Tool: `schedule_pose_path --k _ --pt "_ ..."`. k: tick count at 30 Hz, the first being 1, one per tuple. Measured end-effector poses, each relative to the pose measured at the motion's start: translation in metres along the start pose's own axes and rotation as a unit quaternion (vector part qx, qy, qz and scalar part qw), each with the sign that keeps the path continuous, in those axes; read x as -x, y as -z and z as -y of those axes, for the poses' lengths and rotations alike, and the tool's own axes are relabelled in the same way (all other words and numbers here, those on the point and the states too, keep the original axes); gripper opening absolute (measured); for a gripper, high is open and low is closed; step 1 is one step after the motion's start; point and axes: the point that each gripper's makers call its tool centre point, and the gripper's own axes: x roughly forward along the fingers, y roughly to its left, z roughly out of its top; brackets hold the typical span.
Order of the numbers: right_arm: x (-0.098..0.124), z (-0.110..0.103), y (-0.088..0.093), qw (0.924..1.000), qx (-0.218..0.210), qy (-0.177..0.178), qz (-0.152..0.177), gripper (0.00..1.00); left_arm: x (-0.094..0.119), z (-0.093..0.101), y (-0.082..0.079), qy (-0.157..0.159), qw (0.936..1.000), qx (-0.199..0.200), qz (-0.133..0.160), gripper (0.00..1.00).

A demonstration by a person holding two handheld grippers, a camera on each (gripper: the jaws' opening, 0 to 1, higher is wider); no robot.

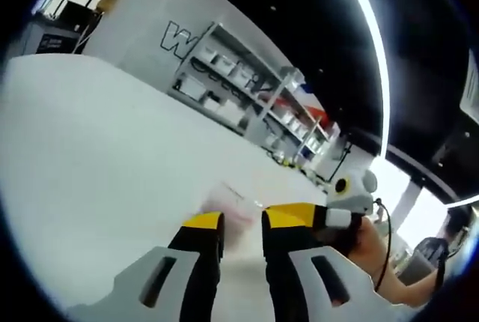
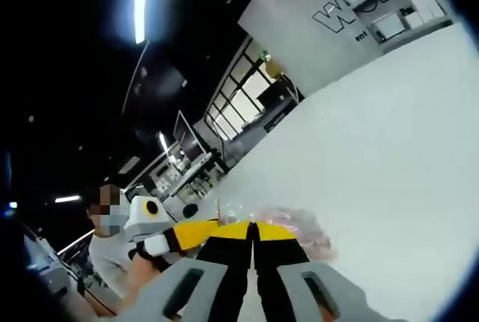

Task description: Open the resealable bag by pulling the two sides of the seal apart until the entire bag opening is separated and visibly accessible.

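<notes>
Bag (image 2: pixel 278 223): clear, crinkled plastic with a faint pink tint, blurred. In the right gripper view it spreads from the jaw tips toward 2 o'clock. In the left gripper view (image 1: pixel 230 210) it is a pale pink smear just past the jaw tips, at about 12 o'clock from them.
Right gripper (image 2: pixel 253 231): yellow-tipped jaws pressed together, clenched on the bag's edge.
Left gripper (image 1: pixel 242 225): jaws stand apart with a gap; the bag lies at that gap, but whether they grip it cannot be told.
Table (image 1: pixel 90 157): plain white, under the bag.
Left gripper view alone: white shelves (image 1: pixel 247 90) with boxes at 1 o'clock, and a hand (image 1: pixel 374 251) holding the other gripper at 4 o'clock.
Right gripper view alone: a person (image 2: pixel 108 247) at 8 o'clock, windows (image 2: pixel 247 97) at 12 o'clock.
</notes>
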Motion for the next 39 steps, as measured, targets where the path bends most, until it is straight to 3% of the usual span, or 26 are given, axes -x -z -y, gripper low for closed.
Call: schedule_pose_path --k 15,18,24,30,36,39 --pt "-0.001 0.003 0.001 1.0000 0.002 0.001 -0.004 0.00 -0.005 0.002 0.002 0.003 0.9997 0.021 0.009 0.10" --pt "-0.001 0.002 0.002 1.0000 0.003 0.000 -0.006 0.00 -0.006 0.005 0.002 0.011 0.9997 0.019 0.010 0.03" --pt "-0.001 0.003 0.004 0.9999 0.012 0.003 -0.005 0.00 -0.007 0.007 0.005 0.010 0.9999 0.005 0.007 0.02" --pt "0.002 0.006 0.006 0.9958 0.089 0.018 -0.003 0.00 -0.006 0.008 0.008 0.011 0.9999 0.009 0.004 0.02" --pt "0.006 0.001 0.006 0.9918 0.126 0.021 0.004 0.01 -0.005 0.006 0.008 0.007 0.9999 0.007 0.004 0.02" --pt "0.008 -0.002 0.002 0.9863 0.163 0.026 0.006 0.02 -0.004 0.005 0.008 0.004 1.0000 0.003 0.002 0.02"
